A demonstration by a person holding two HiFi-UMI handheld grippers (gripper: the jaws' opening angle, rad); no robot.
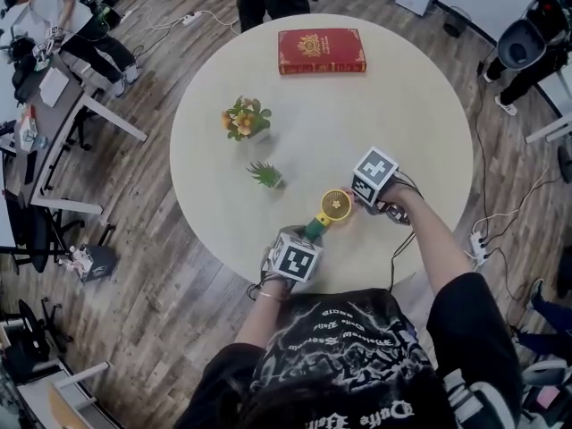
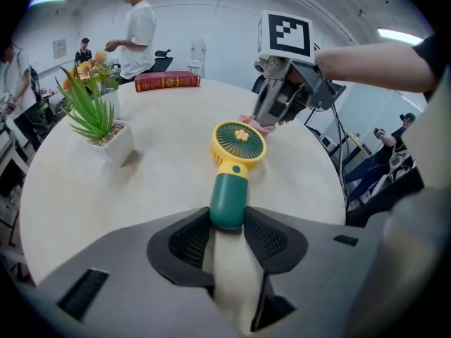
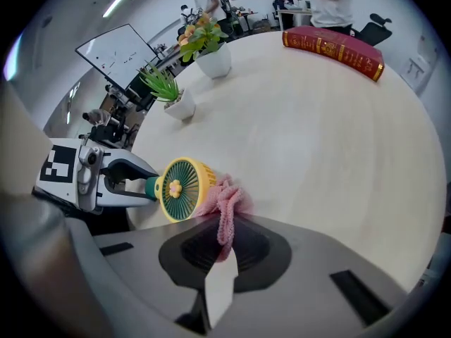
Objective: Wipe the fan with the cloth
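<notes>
A small hand fan with a yellow head (image 1: 335, 205) and green handle (image 2: 228, 199) lies low over the round table, its grille (image 2: 239, 141) facing up. My left gripper (image 2: 227, 224) is shut on the base of the handle, near the table's front edge (image 1: 307, 237). My right gripper (image 3: 224, 248) is shut on a pink knitted cloth (image 3: 225, 204). The cloth bunches against the right rim of the fan head (image 3: 180, 188). In the left gripper view, the right gripper (image 2: 271, 111) comes down steeply behind the fan with the cloth (image 2: 254, 123) at its tips.
On the cream table (image 1: 411, 105) a red book (image 1: 321, 50) lies at the far side. A pot of orange flowers (image 1: 245, 119) and a small spiky green plant (image 1: 265, 175) stand left of the fan. People and desks stand beyond the table.
</notes>
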